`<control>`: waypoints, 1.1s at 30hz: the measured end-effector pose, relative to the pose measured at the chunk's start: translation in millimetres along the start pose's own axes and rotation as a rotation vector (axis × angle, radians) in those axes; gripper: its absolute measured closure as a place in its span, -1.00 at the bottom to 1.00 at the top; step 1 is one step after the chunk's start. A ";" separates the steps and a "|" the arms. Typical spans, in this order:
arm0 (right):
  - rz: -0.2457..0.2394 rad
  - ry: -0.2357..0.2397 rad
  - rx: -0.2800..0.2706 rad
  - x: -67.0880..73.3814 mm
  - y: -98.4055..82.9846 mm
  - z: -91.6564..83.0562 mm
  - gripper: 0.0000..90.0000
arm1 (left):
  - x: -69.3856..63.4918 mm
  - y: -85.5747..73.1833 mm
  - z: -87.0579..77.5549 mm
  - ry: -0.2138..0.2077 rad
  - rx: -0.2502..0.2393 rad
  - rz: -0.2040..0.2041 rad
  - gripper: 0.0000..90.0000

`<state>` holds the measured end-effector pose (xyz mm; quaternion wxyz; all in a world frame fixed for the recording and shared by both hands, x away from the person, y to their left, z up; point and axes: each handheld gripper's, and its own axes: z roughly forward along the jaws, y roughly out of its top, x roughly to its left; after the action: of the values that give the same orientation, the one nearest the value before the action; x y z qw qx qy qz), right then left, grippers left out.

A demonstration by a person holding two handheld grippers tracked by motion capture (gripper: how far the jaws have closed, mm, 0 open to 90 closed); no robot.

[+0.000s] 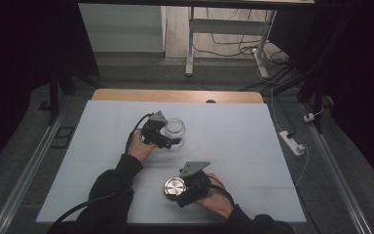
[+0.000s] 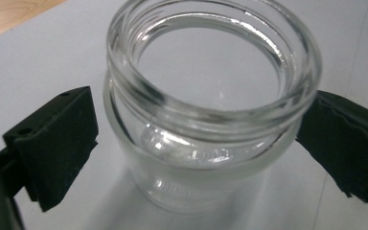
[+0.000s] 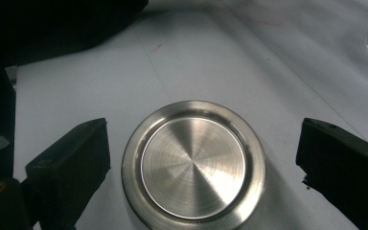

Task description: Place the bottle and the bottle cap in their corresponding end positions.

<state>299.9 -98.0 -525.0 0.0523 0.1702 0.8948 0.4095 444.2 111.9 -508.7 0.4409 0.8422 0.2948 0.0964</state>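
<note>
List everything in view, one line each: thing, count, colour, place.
glass jar: 1, clear, open and upright mid-table, between the left fingers
metal lid: 1, silver, flat on the near table, between the right fingers
table: 1, white top, wooden far edge
power strip: 1, white, floor right of table
left gripper: 1, black, at the jar
right gripper: 1, black, open at the lid
</note>
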 end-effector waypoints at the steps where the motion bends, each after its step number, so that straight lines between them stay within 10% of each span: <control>1: 0.005 0.001 -0.003 -0.1 0.4 -0.6 -0.91 | 0.0 -0.2 -1.5 -0.002 -0.001 -0.004 -0.98; 33: 0.065 -0.030 -0.094 -13.0 3.0 -35.4 -0.99 | -24.5 -15.4 -55.8 -0.028 -0.054 -0.036 -1.00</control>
<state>304.6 -126.0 -500.0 0.0603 0.2023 0.8676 0.4502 394.6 142.7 -485.5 0.4693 0.8258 0.3012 0.0844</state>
